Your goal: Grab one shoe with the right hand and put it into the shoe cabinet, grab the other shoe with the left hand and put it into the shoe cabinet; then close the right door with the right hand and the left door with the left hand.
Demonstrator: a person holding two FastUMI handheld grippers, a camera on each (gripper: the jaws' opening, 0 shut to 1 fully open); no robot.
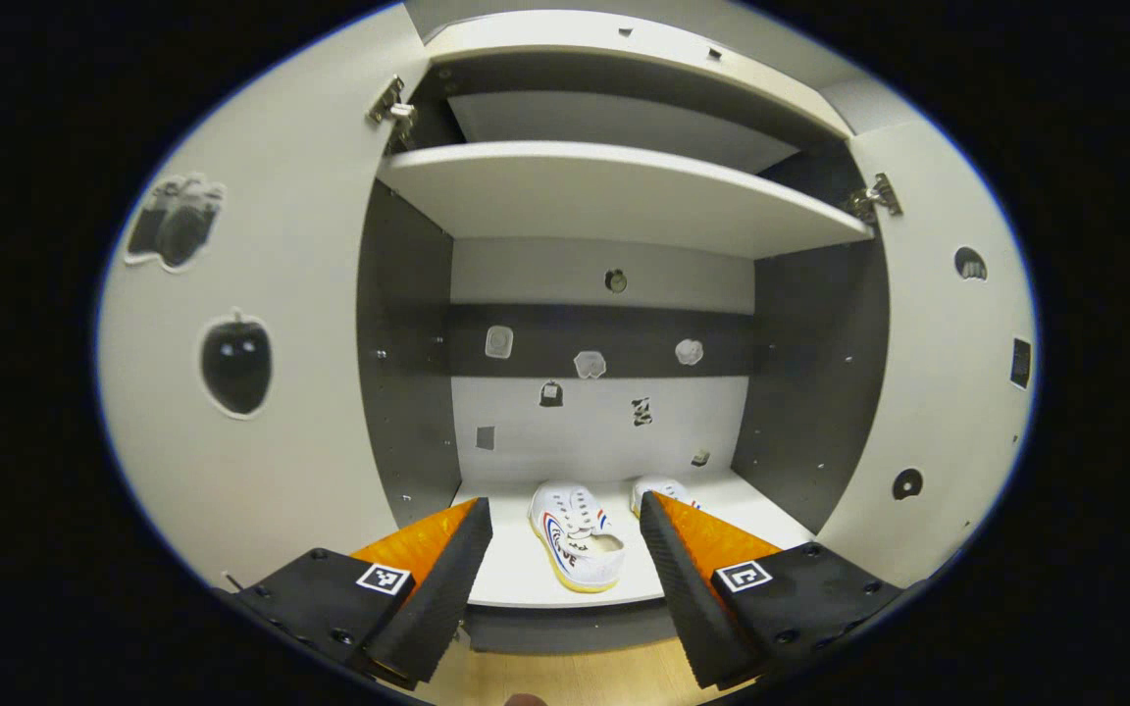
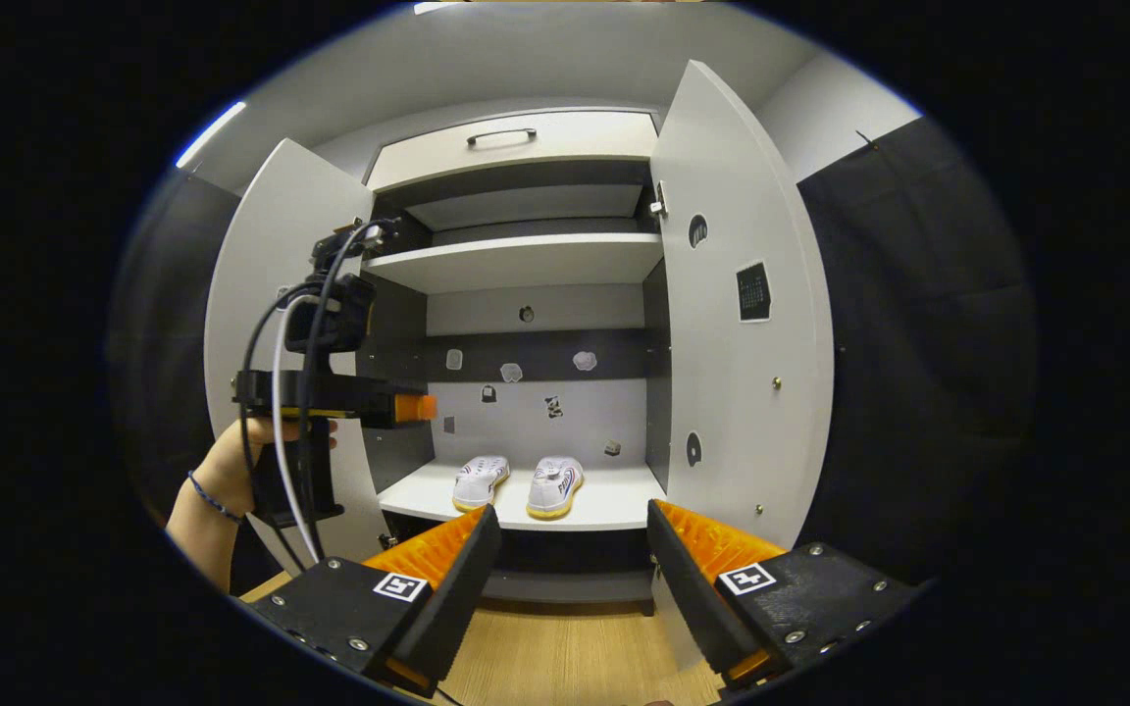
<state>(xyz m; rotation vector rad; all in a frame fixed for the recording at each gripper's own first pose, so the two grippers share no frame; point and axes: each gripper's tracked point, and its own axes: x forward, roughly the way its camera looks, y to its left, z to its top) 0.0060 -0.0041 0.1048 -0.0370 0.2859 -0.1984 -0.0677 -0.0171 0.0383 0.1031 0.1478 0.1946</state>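
Shoes (image 2: 516, 484) on shelf (image 2: 614, 505) beyond open tongs (image 2: 573, 588).

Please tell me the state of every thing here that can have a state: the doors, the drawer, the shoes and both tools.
Left door: open.
Right door: open.
Drawer: closed.
Left shoe: on the bottom shelf, upright.
Right shoe: on the same shelf, beside the other, upright.
Left tool: open, holding nothing.
Right tool: open, holding nothing.

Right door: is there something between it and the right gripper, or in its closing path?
Nothing visible stands between the open right gripper and the right door. Both shoes sit well inside on the bottom shelf, away from the front edge, so the door's swing looks free.
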